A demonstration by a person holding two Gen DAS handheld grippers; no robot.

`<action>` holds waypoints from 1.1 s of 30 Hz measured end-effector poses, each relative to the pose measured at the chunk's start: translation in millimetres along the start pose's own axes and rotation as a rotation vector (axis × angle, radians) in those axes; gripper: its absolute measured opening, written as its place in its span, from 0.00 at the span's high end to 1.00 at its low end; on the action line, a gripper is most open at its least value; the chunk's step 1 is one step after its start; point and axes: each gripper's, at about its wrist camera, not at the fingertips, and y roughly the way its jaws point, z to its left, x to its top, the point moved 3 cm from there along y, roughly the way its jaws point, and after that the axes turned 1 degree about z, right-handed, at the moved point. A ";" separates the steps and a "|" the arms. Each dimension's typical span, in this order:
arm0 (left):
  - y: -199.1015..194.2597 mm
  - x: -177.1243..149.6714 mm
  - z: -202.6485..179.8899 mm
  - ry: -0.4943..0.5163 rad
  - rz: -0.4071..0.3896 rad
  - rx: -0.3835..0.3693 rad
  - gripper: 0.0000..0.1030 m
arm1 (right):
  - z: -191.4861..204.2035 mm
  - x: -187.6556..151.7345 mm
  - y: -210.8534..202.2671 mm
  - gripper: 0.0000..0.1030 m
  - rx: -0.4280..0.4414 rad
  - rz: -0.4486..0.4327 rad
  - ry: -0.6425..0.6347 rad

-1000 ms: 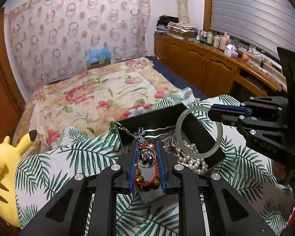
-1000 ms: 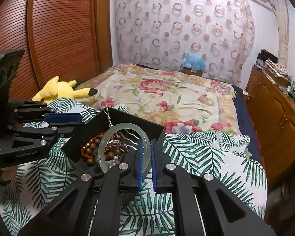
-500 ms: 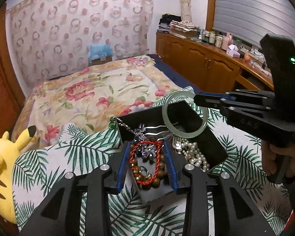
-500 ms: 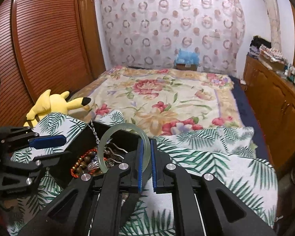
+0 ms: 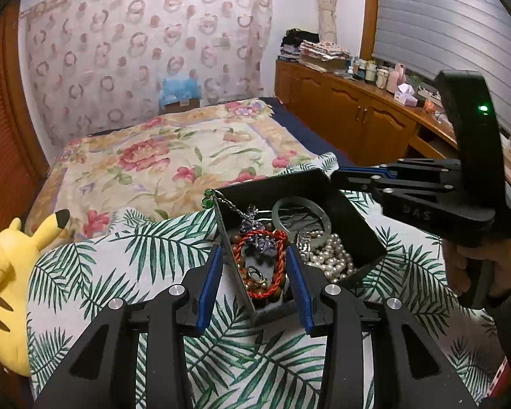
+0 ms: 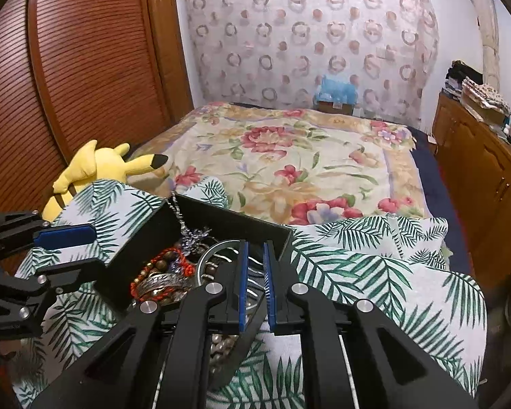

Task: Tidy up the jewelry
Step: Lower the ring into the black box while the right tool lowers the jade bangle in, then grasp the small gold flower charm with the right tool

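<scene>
A bed (image 6: 306, 156) with a floral quilt fills most of both views, and a palm-leaf cloth (image 5: 146, 259) covers its near end. A wooden cabinet (image 5: 357, 119) runs along the wall at about two o'clock in the left wrist view. A yellow plush toy (image 5: 3, 272) lies at nine o'clock there, at the edge of the leaf cloth.

On the leaf cloth sits a black jewelry box (image 5: 351, 211), open at the top and turned cornerwise to the left camera. The right gripper (image 5: 344, 173), held in a person's hand (image 5: 477, 272), reaches in from three o'clock with its tips over the box's far right wall. The left gripper (image 5: 255, 279) sits at six o'clock with the near corner of the box between its blue pads; its jaws are opening and stand partly apart, and neither pad visibly presses on the box.

In the right wrist view the right gripper's jaws are opening but only a narrow gap shows between the pads, and the pale green bangle (image 5: 301, 214) passes under them; whether a pad touches it I cannot tell. The bangle lies inside the box, at its middle. A pearl strand (image 5: 330, 259) is heaped at the box's four o'clock side. A red cord bracelet (image 5: 262, 266) with brown beads lies at the near corner, and a silver chain (image 5: 228, 204) hangs over the rim at eleven o'clock.
</scene>
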 end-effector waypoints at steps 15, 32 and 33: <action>-20.4 -33.7 -18.3 0.027 0.019 -0.029 0.51 | 26.8 -84.8 -70.7 0.88 0.035 0.076 -0.048; -13.6 -74.8 -25.0 0.006 0.094 -0.037 0.41 | 79.0 -146.7 -58.6 0.75 0.067 0.221 -0.161; -13.7 -76.2 -24.1 0.003 0.096 -0.035 0.41 | 80.1 -148.2 -58.1 0.75 0.063 0.225 -0.168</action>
